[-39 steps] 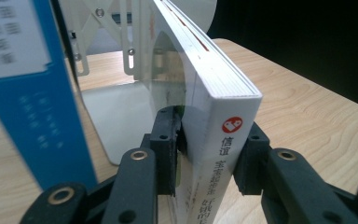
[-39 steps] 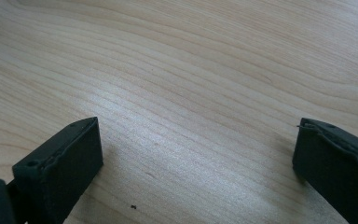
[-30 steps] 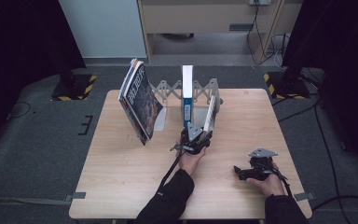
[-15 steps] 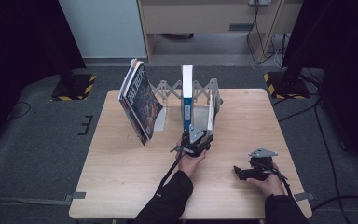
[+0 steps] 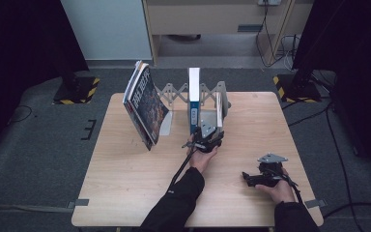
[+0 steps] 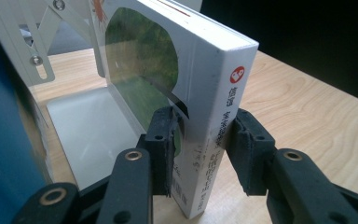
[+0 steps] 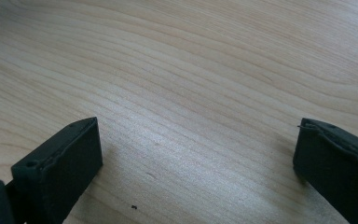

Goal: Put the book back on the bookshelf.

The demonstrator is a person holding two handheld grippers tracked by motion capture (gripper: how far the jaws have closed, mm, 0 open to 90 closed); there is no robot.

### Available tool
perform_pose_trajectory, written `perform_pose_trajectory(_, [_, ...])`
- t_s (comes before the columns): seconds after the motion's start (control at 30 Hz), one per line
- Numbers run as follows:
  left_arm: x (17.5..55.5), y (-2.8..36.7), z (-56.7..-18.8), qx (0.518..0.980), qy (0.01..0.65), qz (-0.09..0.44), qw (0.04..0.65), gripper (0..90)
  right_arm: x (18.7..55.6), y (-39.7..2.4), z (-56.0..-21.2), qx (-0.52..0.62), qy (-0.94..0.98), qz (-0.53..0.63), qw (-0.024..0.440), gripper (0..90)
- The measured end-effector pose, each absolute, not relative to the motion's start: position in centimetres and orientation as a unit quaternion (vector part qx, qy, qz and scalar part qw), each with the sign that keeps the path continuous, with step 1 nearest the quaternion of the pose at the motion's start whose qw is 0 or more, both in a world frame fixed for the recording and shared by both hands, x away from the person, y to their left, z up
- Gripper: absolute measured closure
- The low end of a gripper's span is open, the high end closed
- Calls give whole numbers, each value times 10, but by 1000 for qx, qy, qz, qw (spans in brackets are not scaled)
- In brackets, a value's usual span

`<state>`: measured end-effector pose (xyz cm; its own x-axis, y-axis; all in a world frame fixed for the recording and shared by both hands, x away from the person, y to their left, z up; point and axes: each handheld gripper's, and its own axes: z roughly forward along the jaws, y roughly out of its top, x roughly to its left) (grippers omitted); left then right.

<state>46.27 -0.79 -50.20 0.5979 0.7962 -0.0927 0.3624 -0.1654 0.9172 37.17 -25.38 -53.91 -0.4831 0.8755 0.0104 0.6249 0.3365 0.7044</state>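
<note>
Table (image 5: 125, 193): light wood, bare in front; it carried the whole set-up.
Rack (image 5: 174, 92): grey folding book rack stood at the far middle of the table, its white base plate (image 6: 88, 135) lying between the blue book and the white one.
Magazines (image 5: 145, 108): a leaning stack at the rack's left end, well apart from the work; no need to disturb it.
Blue book (image 5: 193, 99): stood upright in the rack, just beside the white book on its left.
White book (image 6: 200, 93): thick paperback, standing on its lower edge at the rack's right end, slightly tilted, spine towards the left gripper.
Left gripper (image 6: 200, 154): jaws clamped across the spine low down, one pad on the front cover, the other on the back; the jaws had just eased open a touch while keeping contact.
Right gripper (image 7: 196, 158): jaws spread wide with nothing between them, resting low over bare table at the near right (image 5: 265, 176).
Step in hand (judged): moving the white book in or out of its slot.
Advice: firm up the clamp first, since the hold sits low and the book could tip; keep the book vertical, slide it straight along the base plate, and avoid brushing the blue book.
</note>
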Motion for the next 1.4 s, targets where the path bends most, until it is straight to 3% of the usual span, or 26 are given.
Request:
perform_pose_trajectory(0.43, [472,-17,-502,749,379,224,495,568,372,-254,-539,470,796,331,189,13])
perform_pose_trajectory(0.67, [460,-2,-489,758,364,212,498,485,372,-254,-539,470,796,331,189,13])
perform_pose_trajectory(1.03, [416,54,-466,788,338,198,475,366,372,-254,-539,470,796,331,189,11])
perform_pose_trajectory(1.4, [376,125,-483,798,361,149,458,254,372,-254,-539,470,797,331,188,9])
